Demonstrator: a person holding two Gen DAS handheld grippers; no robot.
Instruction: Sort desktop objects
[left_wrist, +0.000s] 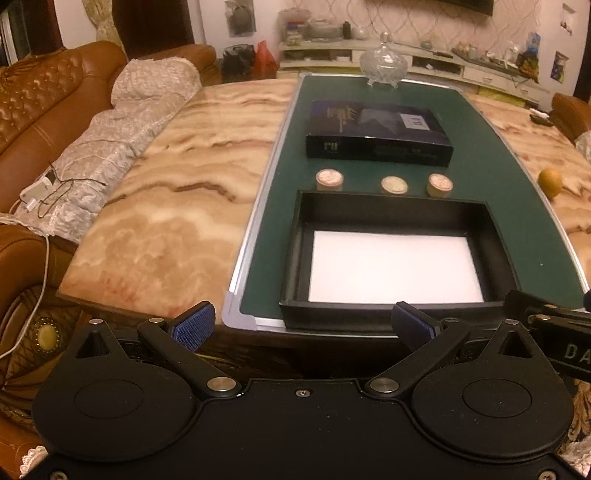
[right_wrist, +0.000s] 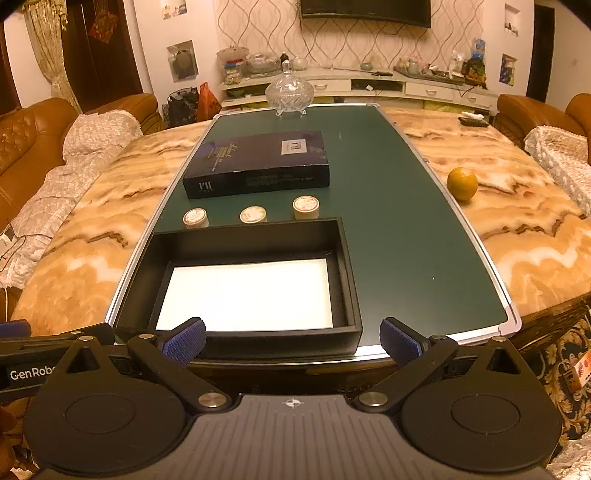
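Marble table (left_wrist: 155, 206) is filling a living room, sofa (left_wrist: 40, 110) to the left, cabinet (left_wrist: 406, 59) along the far wall; a green board (left_wrist: 480, 177) is lying lengthwise on the stone as the work surface.

Left wrist view:
- Left gripper (left_wrist: 310, 325): hovering at the near table edge, fingers spread wide, holding nothing.
- Tray (left_wrist: 295, 236): black, open-topped, white liner inside, sitting at the board's near end, likely the container waiting to receive items.
- Three discs (left_wrist: 329, 180), (left_wrist: 394, 184), (left_wrist: 440, 184): small, round, standing in a row just beyond the tray's far wall, apart from one another, probably the things to be sorted.
- Box (left_wrist: 376, 136): dark, flat, lying just behind the discs.
- Glass jar (left_wrist: 384, 62): lidded, standing at the board's far end.
- Orange (left_wrist: 550, 182): resting off the board on the marble, to the right.

Right wrist view:
- Right gripper (right_wrist: 293, 341): also hovering at the near edge, fingers wide apart, empty; its line is falling on the tray's right corner.
- Tray (right_wrist: 351, 266), discs (right_wrist: 195, 217), (right_wrist: 253, 215), (right_wrist: 306, 206), box (right_wrist: 258, 162), jar (right_wrist: 290, 90), orange (right_wrist: 462, 183): all showing in the same arrangement.

Judgement: nothing is yet in the tray, so sorting is only beginning; both grippers are poised for a first reach over the tray toward the discs.
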